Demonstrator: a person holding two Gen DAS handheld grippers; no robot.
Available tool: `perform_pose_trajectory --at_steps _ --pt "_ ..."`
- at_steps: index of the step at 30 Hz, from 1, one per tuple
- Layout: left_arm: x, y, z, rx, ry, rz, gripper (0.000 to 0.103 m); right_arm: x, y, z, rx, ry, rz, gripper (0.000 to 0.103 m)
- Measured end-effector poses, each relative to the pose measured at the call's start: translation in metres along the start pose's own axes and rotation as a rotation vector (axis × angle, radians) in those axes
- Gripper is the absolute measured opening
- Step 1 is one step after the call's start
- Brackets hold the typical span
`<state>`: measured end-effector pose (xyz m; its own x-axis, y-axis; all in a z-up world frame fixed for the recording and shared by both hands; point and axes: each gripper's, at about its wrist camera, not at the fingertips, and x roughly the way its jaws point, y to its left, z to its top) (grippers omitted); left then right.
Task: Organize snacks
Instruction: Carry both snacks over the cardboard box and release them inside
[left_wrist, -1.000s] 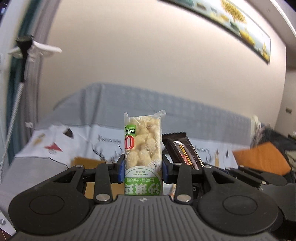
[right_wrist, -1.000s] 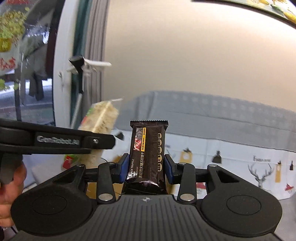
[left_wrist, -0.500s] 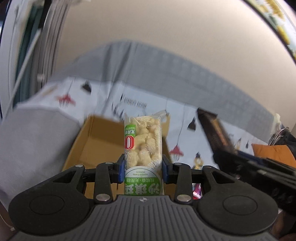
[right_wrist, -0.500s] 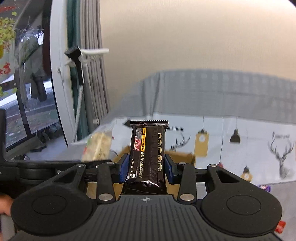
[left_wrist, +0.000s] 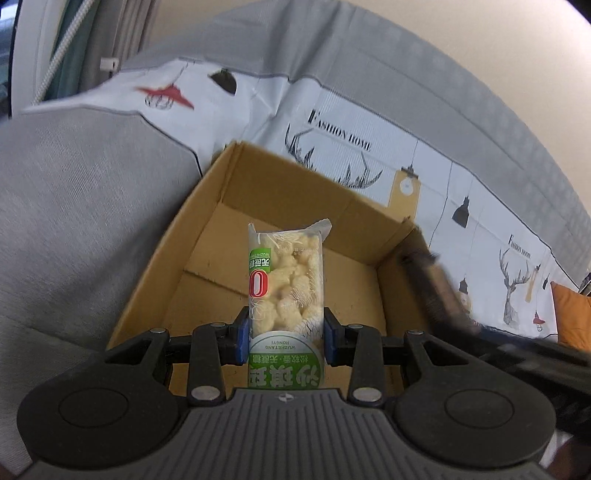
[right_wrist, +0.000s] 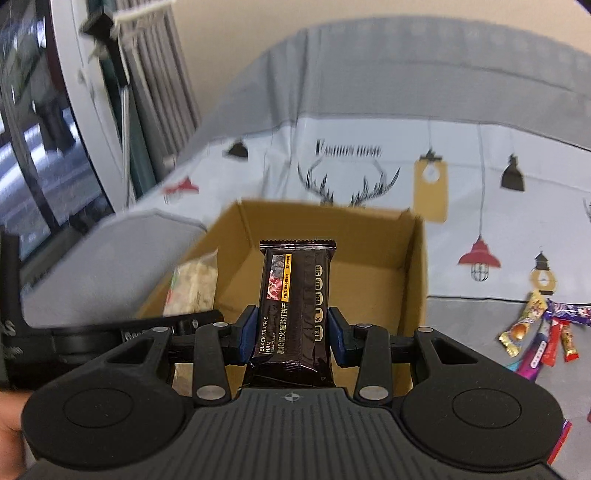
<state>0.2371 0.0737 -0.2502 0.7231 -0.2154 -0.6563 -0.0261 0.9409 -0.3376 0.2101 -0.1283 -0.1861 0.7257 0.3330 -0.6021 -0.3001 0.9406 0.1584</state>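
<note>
The left gripper (left_wrist: 287, 338) clamps a pale puffed-snack pack (left_wrist: 286, 280) upright over the open cardboard box (left_wrist: 207, 206). Beside it, the right gripper (right_wrist: 291, 334) pinches a dark cracker bar (right_wrist: 295, 295) above that box.

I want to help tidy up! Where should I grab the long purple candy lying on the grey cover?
Best guess: pinch the long purple candy across its narrow middle, coming from above. It lies flat on the grey cover and is long and thin, so its two long sides are the easy pair to squeeze. Red and gold candies lie close beside it, so keep the fingers narrow.
</note>
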Motion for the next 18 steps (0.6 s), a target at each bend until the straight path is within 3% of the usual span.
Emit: perform_pose_trajectory --at_steps 5,10,15,18 --pt "0.016 0.000 -0.010 0.033 0.070 0.009 0.041 0.036 -0.007 -0.015 0.076 0.108 -0.003 0.042" --pt "0.025 0.013 -0.016 0.019 0.121 0.045 0.041 0.061 0.007 -0.034 0.011 0.195 -0.046 0.042" --pt "0.029 0.024 -0.021 0.009 0.152 0.067 0.041 0.071 0.011 -0.044 0.020 0.208 -0.084 0.042" --pt "0.030 0.026 -0.022 0.008 0.149 0.065 0.041 0.076 0.014 -0.047 0.014 0.223 -0.064 0.042"
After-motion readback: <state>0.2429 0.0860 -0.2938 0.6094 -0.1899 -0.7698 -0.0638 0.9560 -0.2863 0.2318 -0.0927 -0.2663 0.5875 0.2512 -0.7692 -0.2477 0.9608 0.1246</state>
